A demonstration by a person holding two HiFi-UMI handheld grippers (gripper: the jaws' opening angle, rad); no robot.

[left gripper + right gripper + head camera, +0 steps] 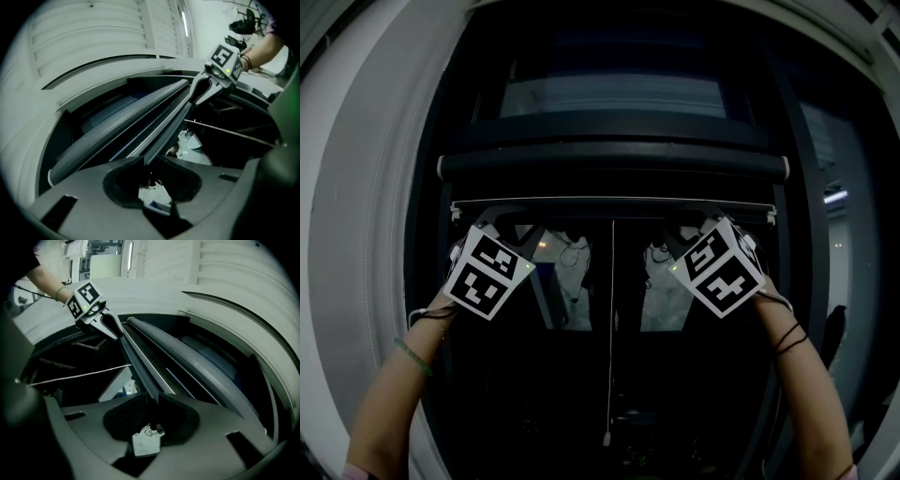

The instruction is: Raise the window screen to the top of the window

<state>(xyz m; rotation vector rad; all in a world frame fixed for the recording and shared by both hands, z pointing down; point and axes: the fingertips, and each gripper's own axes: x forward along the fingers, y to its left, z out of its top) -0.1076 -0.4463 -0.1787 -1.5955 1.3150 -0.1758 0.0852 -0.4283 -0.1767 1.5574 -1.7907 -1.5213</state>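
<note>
While left gripper (pixel 149 165) and right gripper (pixel 153 401) each clench the screen bar (pixel 614 200), it sits just under the roller housing (pixel 614 161) ahead. Likely risk: uneven lifting tilts the bar and jams it.

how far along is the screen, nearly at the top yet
Mostly done: the screen's bottom bar sits close under the roller tube. In hand: the left gripper and the right gripper both clamp that bar. Left to do: close the narrow gap and let go.
</note>
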